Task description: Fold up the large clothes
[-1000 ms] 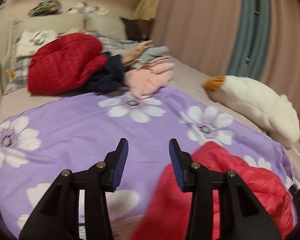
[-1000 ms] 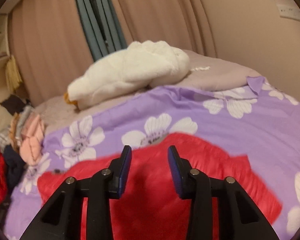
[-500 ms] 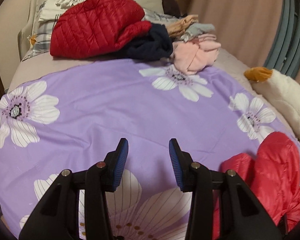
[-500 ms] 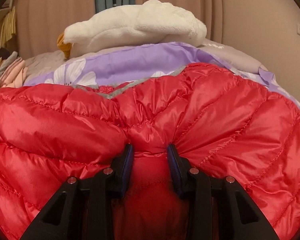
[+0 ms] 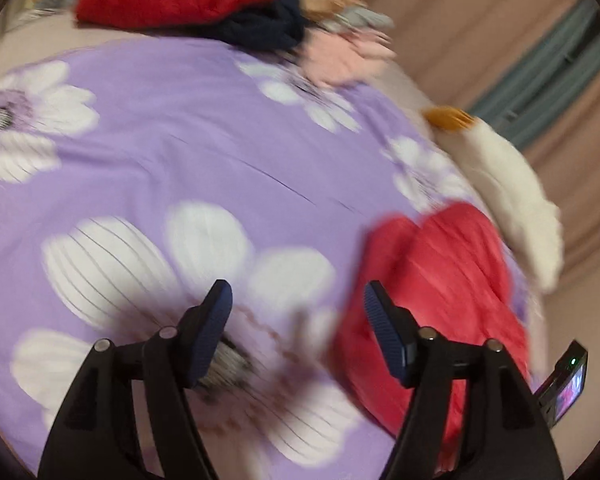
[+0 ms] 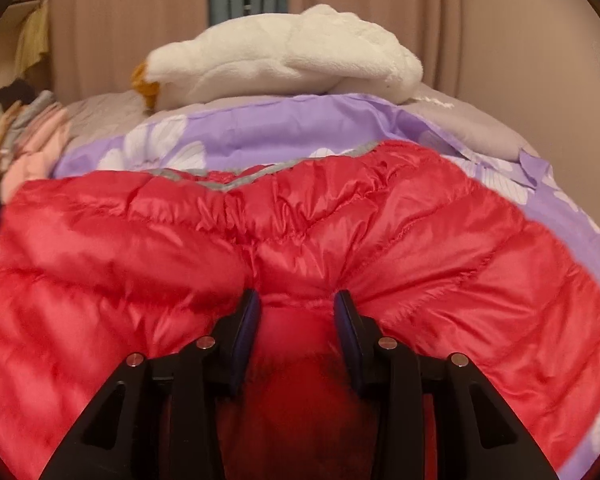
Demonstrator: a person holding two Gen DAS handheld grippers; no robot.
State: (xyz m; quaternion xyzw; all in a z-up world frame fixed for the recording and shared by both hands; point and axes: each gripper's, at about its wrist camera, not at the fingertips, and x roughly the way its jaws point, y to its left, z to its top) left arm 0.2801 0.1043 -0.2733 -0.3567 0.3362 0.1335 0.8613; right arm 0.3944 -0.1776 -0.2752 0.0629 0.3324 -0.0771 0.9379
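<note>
both grippers lower than before, left fingers [image 5: 216,332] spread, opening over bedspread [image 5: 172,132], right fingers [image 6: 249,332] opening around red jacket [image 6: 380,240]

Left gripper [image 5: 298,312] over the purple flowered bedspread [image 5: 172,136], jaws opening, nothing between them. The red puffer jacket [image 5: 440,280] lies bunched just to its right. Beyond, a white plush toy [image 5: 512,184] and a blurred clothes pile [image 5: 228,4].
</note>
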